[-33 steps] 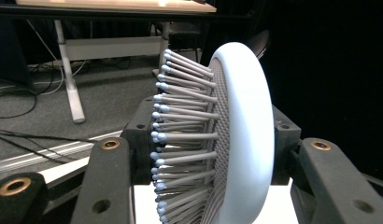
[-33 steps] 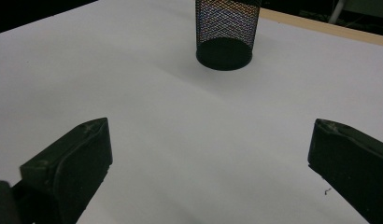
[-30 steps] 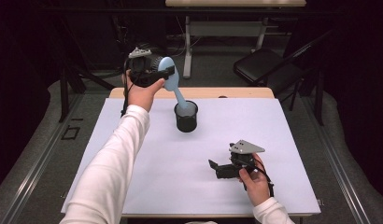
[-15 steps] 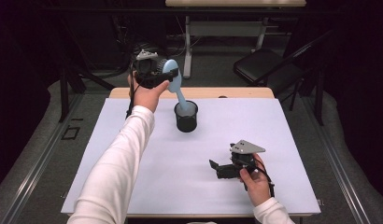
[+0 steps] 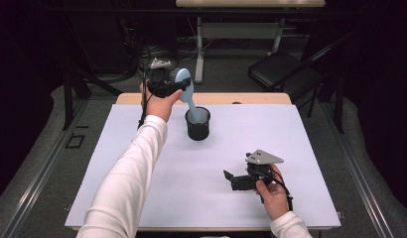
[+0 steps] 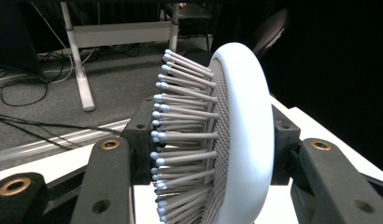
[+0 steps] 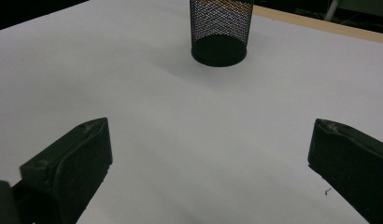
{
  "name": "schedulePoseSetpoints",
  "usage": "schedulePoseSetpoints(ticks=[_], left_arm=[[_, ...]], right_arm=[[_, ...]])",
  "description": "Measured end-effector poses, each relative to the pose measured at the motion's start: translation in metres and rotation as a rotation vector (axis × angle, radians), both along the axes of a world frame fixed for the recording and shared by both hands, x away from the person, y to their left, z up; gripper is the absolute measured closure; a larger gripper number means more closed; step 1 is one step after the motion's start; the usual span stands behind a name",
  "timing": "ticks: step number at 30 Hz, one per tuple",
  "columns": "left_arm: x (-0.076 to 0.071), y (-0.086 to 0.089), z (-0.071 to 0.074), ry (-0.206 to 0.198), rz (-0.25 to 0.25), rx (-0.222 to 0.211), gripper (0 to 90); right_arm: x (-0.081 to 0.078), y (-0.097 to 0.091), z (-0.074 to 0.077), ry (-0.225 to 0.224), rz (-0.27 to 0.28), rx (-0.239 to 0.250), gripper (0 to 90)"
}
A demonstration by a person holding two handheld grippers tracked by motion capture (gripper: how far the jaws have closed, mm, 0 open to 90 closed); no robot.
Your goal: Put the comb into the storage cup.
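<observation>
Our left hand-held gripper [image 5: 177,88] clamps the blue hairbrush [image 5: 185,89], handle inside the mesh cup [image 5: 197,124] below; our right hand-held gripper [image 5: 230,177] gapes empty.

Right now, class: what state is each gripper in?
Left gripper: shut on the hairbrush, its handle down in the mesh cup.
Right gripper: open, holding nothing, low over the table.

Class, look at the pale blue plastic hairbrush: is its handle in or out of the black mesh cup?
In. The pale blue plastic hairbrush slants, handle end below the black mesh cup's rim; the left gripper grips its head.
</observation>
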State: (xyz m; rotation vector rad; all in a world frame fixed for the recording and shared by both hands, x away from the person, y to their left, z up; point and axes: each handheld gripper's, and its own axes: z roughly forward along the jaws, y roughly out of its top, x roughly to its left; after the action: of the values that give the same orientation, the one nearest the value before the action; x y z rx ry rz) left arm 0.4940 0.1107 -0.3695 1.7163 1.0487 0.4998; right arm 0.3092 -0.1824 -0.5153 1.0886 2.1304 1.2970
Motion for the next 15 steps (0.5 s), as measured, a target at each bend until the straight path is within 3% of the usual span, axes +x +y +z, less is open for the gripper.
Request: schedulePoseSetpoints(ticks=[15], left_arm=[[0.002, -0.014, -0.015, 0.015, -0.015, 0.037, 49.5]], right_arm=[[0.000, 0.000, 0.000, -0.004, 0.001, 0.001, 0.0]])
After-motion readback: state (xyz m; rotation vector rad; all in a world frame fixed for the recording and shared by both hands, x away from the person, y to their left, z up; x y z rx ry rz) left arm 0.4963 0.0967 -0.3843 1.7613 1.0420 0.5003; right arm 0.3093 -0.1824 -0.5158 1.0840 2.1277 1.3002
